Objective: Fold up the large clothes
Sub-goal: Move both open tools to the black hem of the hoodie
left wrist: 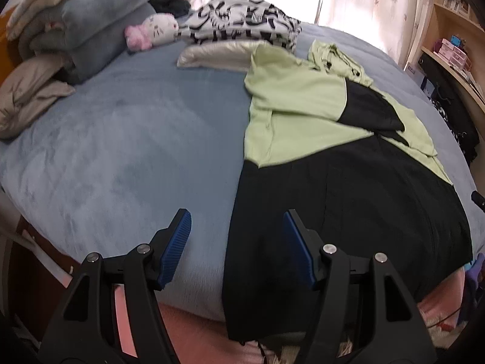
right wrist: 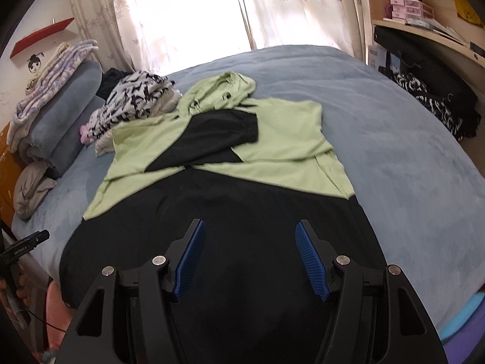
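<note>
The green-and-black hoodie (right wrist: 218, 182) lay flat on the blue bed (right wrist: 394, 151), sleeves folded across its chest. The right gripper (right wrist: 251, 227) hovered over its black hem, fingers wide and empty. The left gripper (left wrist: 236, 217), equally wide, straddled the hoodie's left edge.

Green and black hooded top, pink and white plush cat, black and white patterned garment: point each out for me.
Green and black hooded top (right wrist: 272, 163): right wrist view, green chest panel.
Pink and white plush cat (left wrist: 151, 32): left wrist view, body.
Black and white patterned garment (left wrist: 242, 19): left wrist view, top fold.
</note>
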The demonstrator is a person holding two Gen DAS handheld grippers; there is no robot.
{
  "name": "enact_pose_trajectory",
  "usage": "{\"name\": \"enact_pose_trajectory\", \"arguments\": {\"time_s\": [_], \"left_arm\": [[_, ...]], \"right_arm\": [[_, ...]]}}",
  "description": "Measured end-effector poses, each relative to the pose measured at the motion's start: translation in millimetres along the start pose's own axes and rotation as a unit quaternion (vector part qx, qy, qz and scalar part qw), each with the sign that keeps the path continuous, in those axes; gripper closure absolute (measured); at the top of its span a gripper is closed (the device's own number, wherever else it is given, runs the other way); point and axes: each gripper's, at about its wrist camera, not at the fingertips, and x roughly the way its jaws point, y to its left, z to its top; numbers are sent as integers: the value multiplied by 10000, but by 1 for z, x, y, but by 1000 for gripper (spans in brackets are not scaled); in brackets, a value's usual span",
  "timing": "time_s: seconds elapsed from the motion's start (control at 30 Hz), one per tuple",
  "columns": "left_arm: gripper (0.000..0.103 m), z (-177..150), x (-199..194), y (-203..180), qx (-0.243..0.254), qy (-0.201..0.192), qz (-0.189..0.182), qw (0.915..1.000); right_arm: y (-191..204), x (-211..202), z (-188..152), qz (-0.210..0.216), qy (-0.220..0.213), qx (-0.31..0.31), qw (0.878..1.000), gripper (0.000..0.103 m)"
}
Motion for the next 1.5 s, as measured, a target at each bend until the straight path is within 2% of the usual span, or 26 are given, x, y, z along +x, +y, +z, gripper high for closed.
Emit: {"name": "enact_pose_trajectory", "arguments": {"time_s": [0.17, 0.33, 0.5, 0.6, 0.93, 1.07, 1.3, 1.5], "left_arm": [[43, -17, 17, 8, -52, 370, -512, 9980], [43, -32, 34, 8, -130, 609, -828, 9946], [42, -41, 46, 2, -87, 645, -757, 9950], [37, -41, 48, -1, -22, 610, -753, 9953], [30, -43, 52, -7, 77, 499, -752, 9959], [29, -44, 51, -6, 46, 522, -909, 9945], [29, -49, 48, -8, 110, 543, -1161, 9917], [29, -52, 50, -5, 147, 626, -1411, 9879]], "right_arm": [[-15, 6, -23, 131, 246, -32, 9996, 40], [-37, 6, -41, 158, 306, 20, 9994, 32], [-56, 8, -49, 114, 306, 176, 9993, 32], [-69, 13, -53, 81, 337, 283, 9990, 32], [-100, 24, -65, 77, 382, 553, 9977, 32], [-113, 24, -69, 257, 347, 682, 9967, 32], [-128, 23, -73, 229, 416, 674, 9966, 32], [-140, 32, -83, 496, 516, 808, 9942, 34]]}}
